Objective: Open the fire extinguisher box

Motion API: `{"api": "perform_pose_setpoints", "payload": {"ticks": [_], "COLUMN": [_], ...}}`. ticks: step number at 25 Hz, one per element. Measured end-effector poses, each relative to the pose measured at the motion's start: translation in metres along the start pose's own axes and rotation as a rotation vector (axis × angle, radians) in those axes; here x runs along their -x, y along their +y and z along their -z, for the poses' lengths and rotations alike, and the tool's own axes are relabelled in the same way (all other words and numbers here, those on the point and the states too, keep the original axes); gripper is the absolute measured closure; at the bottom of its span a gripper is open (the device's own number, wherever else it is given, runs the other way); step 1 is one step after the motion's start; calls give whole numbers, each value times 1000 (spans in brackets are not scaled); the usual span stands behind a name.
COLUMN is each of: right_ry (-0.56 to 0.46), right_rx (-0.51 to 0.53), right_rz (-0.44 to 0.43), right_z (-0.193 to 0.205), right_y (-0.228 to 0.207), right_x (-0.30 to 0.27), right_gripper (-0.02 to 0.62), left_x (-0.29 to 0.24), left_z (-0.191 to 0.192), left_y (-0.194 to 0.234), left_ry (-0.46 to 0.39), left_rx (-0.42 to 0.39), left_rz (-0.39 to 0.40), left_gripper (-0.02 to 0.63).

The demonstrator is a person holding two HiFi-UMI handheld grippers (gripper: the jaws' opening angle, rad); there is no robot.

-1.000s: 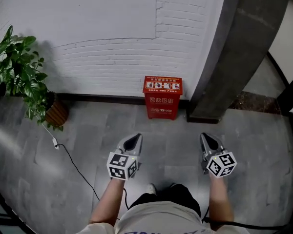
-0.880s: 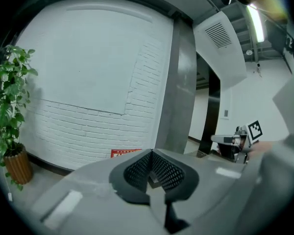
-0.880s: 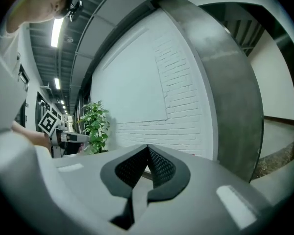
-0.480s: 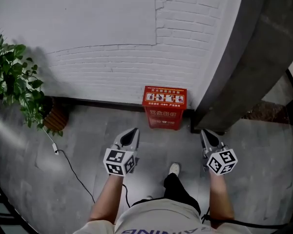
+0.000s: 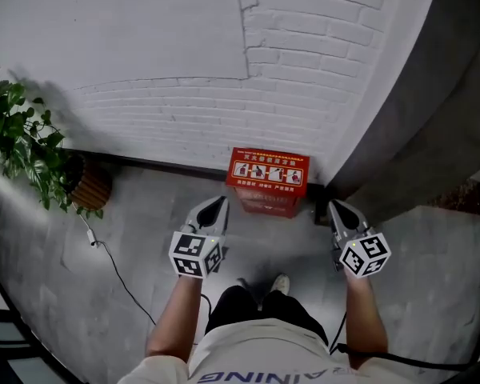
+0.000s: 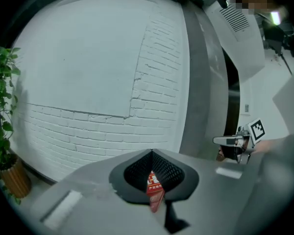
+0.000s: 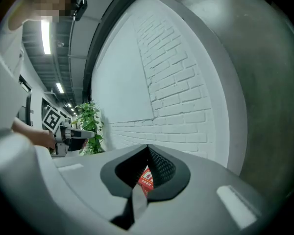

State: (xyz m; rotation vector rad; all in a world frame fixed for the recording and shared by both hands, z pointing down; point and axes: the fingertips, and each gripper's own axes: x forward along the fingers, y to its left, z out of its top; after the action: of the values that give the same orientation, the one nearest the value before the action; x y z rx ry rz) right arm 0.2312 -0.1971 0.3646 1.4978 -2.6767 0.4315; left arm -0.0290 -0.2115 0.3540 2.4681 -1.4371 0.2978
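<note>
**Head view, looking steeply down.** The red box (image 5: 268, 181) stands on the grey floor (image 5: 56, 294) at the foot of the white brick wall (image 5: 168, 110), just left of a dark pillar (image 5: 432, 110). Its lid (marked with a strip of white pictograms) is closed. The left gripper (image 5: 221, 202) is near and just left of the box, and the right gripper (image 5: 333, 206) is near and just right of it. Both point toward the wall, and neither touches the box. Each gripper's jaws are closed tip to tip with nothing held. In both gripper views the box shows only as a red sliver through the small gap behind the joined tips. At far left a leafy plant (image 5: 20, 146) in a brown pot (image 5: 90, 186) stands by the wall. A thin cable (image 5: 120, 274) runs from beside the pot across the floor toward the near edge
</note>
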Motion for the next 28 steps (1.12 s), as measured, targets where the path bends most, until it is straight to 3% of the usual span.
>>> {"api": "perform_pose_setpoints", "payload": {"ticks": [5,15,21,28], "right_ry": [26,71,102,97], "right_rx": [-5,-22,-34,-60], "right_rz": [22,138,172,199], "right_z": [-1,12,45,101], "right_y": [-18,-16,-28,-63], "right_x": [-36,-102,-124,-125], "right_gripper": [592,592,592,592], "left_x": [-43,-110,-128,-139], "left_z": [-6,-1,41,109], "left_y": [28,90,110,119], "left_ry": [17,73,119,173], "left_rx": [16,-6,-31,4], "left_rz": [18,142,165,142], "left_gripper": [601,601,601,601]}}
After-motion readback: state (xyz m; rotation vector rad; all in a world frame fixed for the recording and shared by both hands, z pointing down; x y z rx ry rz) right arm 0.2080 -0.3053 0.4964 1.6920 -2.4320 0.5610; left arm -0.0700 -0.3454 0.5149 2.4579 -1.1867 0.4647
